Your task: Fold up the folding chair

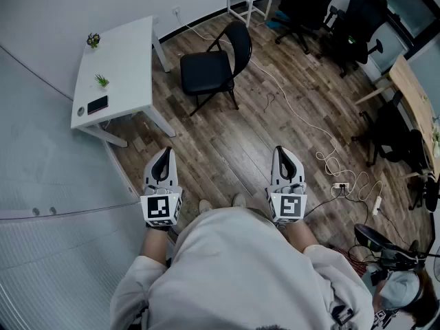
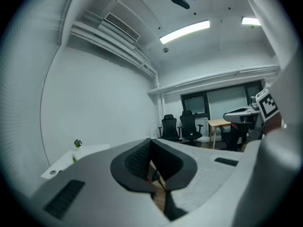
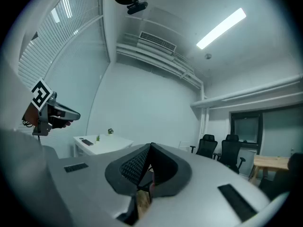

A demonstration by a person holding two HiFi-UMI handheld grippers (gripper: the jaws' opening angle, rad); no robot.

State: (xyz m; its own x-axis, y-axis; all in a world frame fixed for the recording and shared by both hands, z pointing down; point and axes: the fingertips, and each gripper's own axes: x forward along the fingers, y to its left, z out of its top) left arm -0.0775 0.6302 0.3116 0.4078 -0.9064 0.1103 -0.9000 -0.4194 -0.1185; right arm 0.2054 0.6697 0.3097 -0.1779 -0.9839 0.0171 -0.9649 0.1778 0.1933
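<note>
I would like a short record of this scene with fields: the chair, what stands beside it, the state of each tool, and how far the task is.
chair: chair, black, unfolded, standing on the wood floor
beside it: white table with two small plants and a phone
left tool: left tool, shut, empty, apart from the chair
right tool: right tool, shut, empty, apart from the chair
task: folding not yet begun
</note>
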